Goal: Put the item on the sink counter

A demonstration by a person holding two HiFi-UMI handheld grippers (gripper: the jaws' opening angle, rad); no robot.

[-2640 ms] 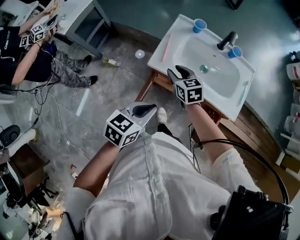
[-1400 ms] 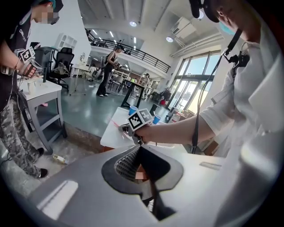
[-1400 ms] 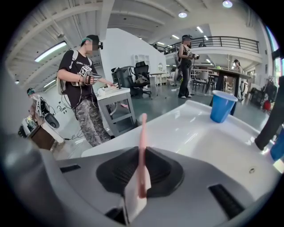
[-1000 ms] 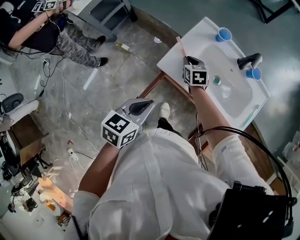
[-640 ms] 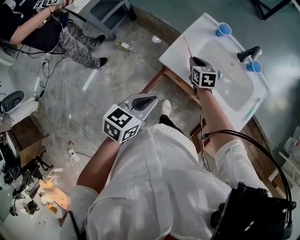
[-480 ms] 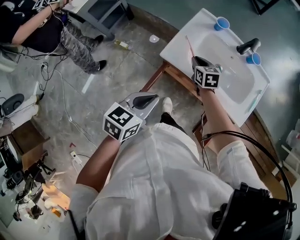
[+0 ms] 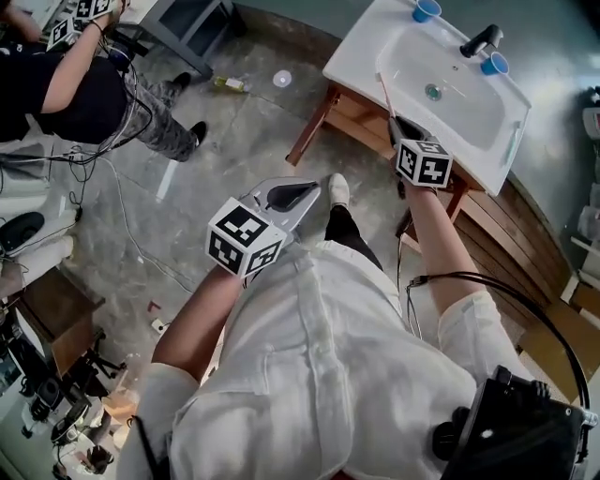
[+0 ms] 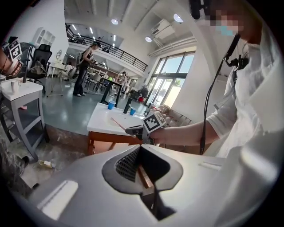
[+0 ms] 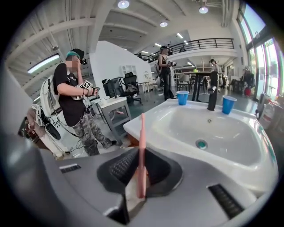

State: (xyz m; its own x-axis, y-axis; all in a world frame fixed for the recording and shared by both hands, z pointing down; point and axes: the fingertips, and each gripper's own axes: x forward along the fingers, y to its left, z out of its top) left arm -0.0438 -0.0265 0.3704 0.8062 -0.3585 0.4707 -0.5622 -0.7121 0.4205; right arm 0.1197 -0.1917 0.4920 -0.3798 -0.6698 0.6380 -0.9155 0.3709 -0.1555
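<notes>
Right gripper (image 7: 397, 124) fingers are gripping toothbrush (image 9: 141, 146), pointing its free end over sink (image 7: 354, 58) front rim. Left gripper (image 8: 141, 149) fingers are sitting closed, empty, well apart from sink.

Bright even indoor light from ceiling lamps (image 9: 123, 4) and big windows (image 8: 167, 91); soft shadows. Gripper views fisheye, dark corners; head view sharp.

No text, label or number is legible anywhere.
</notes>
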